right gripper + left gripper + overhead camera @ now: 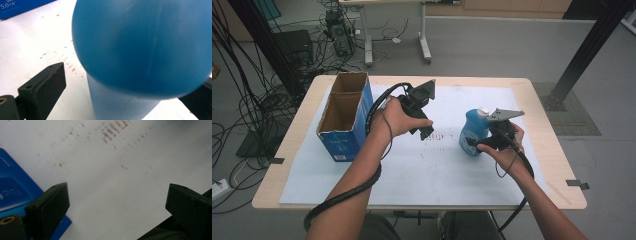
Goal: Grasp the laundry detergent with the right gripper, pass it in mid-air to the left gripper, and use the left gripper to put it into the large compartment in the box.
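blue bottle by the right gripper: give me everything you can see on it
The blue bottle looks like smooth, glossy plastic, with a rounded shoulder narrowing to a white cap and a pale label low on its front. It stands upright on the white table mat, right of centre. In the right gripper view its body bulges between the black jaws of the right gripper; the left jaw stands clear of it with mat showing between, and contact on the other side cannot be told.

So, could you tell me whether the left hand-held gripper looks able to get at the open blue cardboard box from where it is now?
Probably yes: the left hand-held gripper is open over bare white mat, right beside the open blue cardboard box, with nothing between them.
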A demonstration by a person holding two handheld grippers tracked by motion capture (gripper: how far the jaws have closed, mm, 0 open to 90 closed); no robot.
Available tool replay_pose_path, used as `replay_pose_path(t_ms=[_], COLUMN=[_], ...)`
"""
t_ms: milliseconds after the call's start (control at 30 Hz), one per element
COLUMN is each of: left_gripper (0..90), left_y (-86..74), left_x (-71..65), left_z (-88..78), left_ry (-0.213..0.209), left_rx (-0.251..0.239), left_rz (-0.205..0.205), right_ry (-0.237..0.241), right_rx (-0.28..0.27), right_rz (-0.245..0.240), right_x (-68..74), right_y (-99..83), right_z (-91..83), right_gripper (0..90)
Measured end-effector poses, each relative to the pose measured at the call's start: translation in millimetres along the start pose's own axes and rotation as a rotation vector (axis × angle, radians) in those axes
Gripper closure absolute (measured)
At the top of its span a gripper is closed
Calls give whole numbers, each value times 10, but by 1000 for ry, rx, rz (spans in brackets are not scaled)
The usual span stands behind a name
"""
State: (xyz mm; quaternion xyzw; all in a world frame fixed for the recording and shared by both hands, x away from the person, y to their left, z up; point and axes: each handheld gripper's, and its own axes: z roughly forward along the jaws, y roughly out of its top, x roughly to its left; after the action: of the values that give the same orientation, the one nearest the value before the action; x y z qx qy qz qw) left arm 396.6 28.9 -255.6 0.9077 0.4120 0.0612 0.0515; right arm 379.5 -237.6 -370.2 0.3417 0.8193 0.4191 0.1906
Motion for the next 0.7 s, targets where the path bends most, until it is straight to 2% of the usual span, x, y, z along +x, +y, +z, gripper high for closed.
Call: replay_pose_path(t_ms=[700], left_gripper=[57], left_y=[13], left_x=[-1], left_z=[5], left_ry=[-1], left_rx=[-1], left_rz=[1], right_ry=[-4], right_rx=[-10], right_rz=[3], right_x=[3], right_y=[-5], right_z=[-2], right_gripper=[21])
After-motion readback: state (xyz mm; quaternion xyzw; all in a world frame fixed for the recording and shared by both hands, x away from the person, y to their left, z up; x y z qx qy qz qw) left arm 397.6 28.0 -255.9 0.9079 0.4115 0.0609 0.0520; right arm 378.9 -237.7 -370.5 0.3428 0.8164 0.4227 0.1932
